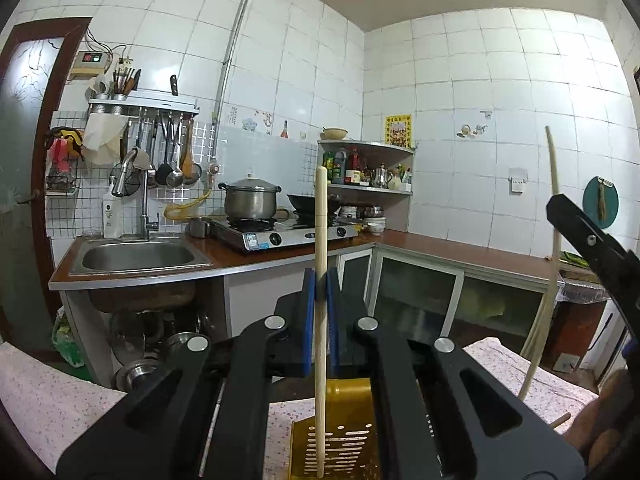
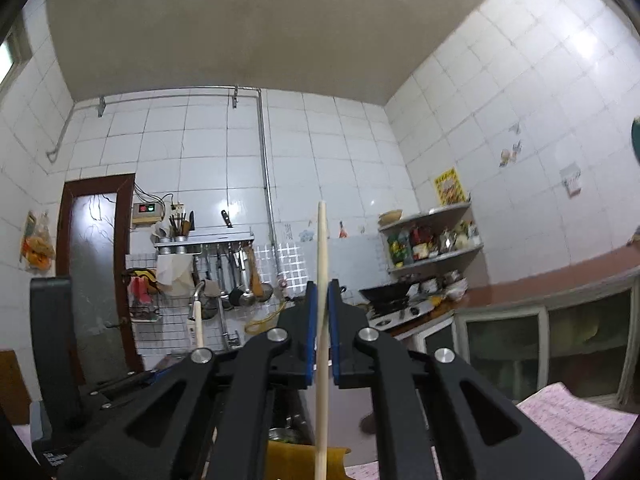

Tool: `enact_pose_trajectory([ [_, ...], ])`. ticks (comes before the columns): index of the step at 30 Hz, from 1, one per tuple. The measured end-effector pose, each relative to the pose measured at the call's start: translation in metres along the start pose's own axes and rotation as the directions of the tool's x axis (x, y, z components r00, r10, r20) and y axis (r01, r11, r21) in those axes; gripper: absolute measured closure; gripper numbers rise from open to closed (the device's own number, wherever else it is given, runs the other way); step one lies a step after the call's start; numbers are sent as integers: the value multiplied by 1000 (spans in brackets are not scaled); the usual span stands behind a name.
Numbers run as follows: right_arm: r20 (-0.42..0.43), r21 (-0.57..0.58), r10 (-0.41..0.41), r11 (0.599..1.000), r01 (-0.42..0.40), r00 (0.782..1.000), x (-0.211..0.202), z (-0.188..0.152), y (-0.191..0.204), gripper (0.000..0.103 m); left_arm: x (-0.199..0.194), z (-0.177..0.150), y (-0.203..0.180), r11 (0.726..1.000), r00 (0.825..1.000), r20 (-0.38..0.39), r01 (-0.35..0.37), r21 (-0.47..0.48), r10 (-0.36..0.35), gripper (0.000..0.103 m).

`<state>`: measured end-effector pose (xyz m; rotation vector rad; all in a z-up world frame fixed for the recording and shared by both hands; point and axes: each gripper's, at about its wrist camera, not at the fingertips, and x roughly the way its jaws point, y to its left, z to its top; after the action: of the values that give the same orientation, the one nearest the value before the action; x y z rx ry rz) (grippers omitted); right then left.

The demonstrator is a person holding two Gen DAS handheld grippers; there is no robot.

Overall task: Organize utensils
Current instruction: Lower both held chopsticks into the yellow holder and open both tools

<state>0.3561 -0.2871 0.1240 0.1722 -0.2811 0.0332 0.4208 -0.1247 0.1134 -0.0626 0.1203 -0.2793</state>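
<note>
left claw [image 1: 321, 280] clamping one chopstick [image 1: 320, 320] upright, yellow slotted holder [image 1: 340, 440] directly below | right claw [image 2: 322, 300] pinching a second chopstick [image 2: 321, 320] | handling: light, stiff, smooth, likely swivelling; gripping mid-shaft is looking safest

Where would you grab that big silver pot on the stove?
Take the silver pot by its side handles, coming level from left and right; they stick out near the rim. The lid has a top knob, but gripping that would likely lift only the lid.
</note>
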Motion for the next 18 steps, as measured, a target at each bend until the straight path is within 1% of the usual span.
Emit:
enact_pose_trajectory([
  [3, 18, -40, -54, 998, 54, 998, -2, -6, 8, 97, -2, -6, -1, 1000, 1000, -7, 7, 3, -7, 98],
  [9, 11, -10, -91, 996, 91, 996, 6, -15, -1, 97, -3, -14, 1, 1000, 1000, -16, 11, 15, -11, 98],
  [11, -6, 3, -85, 996, 85, 996, 5, -21, -6, 97, -3, -16, 4, 1000, 1000, -23, 16, 4, -15, 98],
  [14, -24, -9, -77, 997, 77, 997, 1, -30, -7, 97, -3, -22, 8, 1000, 999, -42, 24, -7, -24, 98],
  [18, -82, 5, -55, 998, 56, 995, 0, -41, -12, 96, -4, -29, 11, 1000, 998, -67, 21, -17, -22, 98],
])
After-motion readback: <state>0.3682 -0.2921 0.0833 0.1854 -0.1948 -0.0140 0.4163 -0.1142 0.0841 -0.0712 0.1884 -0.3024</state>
